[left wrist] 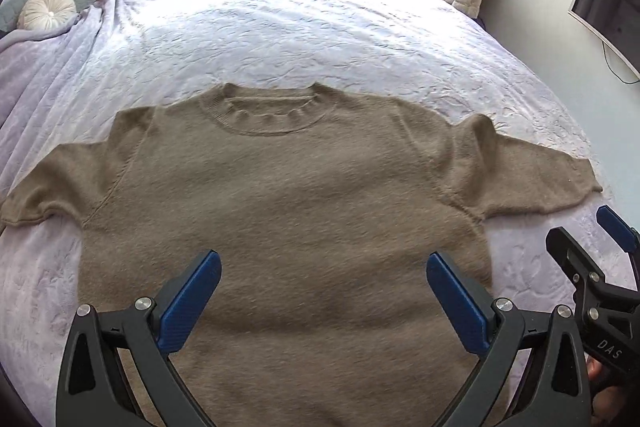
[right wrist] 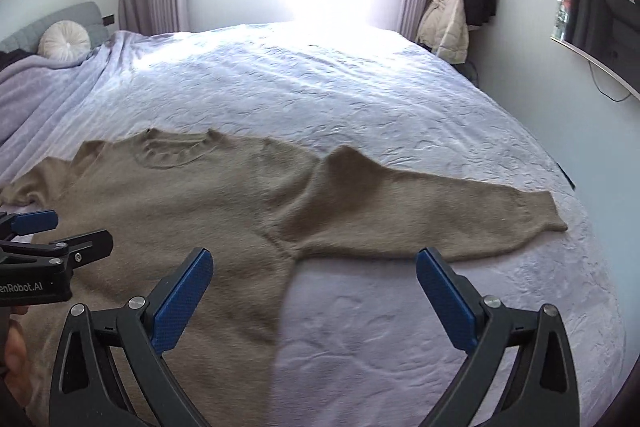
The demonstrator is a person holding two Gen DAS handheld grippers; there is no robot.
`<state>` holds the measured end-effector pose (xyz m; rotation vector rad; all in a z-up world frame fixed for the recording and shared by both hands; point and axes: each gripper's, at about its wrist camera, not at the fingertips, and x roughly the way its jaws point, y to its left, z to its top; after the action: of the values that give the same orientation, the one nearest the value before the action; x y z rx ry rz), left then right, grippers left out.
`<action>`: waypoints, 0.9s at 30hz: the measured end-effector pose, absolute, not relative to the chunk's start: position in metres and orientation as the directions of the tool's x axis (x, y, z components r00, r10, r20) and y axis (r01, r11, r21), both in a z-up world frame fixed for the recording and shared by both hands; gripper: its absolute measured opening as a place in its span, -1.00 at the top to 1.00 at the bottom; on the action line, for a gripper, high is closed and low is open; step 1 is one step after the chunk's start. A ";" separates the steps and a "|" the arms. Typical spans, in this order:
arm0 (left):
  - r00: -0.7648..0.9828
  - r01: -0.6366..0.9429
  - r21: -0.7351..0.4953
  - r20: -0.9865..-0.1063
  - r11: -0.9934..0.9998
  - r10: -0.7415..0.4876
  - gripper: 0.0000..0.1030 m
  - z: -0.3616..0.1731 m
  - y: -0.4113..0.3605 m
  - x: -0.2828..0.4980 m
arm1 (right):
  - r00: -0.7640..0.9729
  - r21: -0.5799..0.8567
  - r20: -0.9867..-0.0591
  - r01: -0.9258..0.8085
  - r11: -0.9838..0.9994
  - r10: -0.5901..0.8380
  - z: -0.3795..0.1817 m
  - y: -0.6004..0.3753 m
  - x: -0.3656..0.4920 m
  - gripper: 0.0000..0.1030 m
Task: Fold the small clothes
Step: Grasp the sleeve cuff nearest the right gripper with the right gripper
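Brown knit sweater (left wrist: pixel 280 195) flat on bed (left wrist: pixel 320 39), ahead of and under both claws. Left claw (left wrist: pixel 324 267) and right claw (right wrist: pixel 314 263) wide open, empty. Folding not begun, we judge; next we need right sleeve (right wrist: pixel 440 211) pinched, carried inward.

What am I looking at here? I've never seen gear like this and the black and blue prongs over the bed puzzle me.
No robot: a person holds a two-finger claw in each hand, with a wide-angle camera on each looking along its fingers. One picture is from the left claw, over the body of a brown sweater. The other is from the right claw, nearer the sweater's outstretched sleeve. The sweater lies flat and unfolded on a lavender bedspread. Both claws are open and hold nothing.
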<state>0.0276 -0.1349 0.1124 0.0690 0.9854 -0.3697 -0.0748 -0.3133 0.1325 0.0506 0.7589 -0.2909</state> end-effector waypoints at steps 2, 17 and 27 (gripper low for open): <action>0.499 0.349 -0.097 -0.822 0.932 -0.273 -1.00 0.115 -0.147 0.028 | 0.683 -0.053 -0.686 0.300 0.952 -0.253 0.133 -0.331 -0.073 -0.97; 0.477 0.387 -0.073 -0.837 0.919 -0.268 -1.00 0.103 -0.213 0.059 | 0.629 0.155 -0.729 0.535 0.831 -0.269 0.105 -0.495 -0.088 -0.80; 0.442 0.326 -0.100 -0.863 0.940 -0.246 -1.00 0.072 -0.201 0.099 | 0.522 0.109 -0.804 0.602 0.791 -0.286 0.061 -0.528 -0.052 -0.79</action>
<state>0.0990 -0.2012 0.0722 0.0850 1.0548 -0.3553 -0.0520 -0.5284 0.0608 0.4024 0.8711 -0.5494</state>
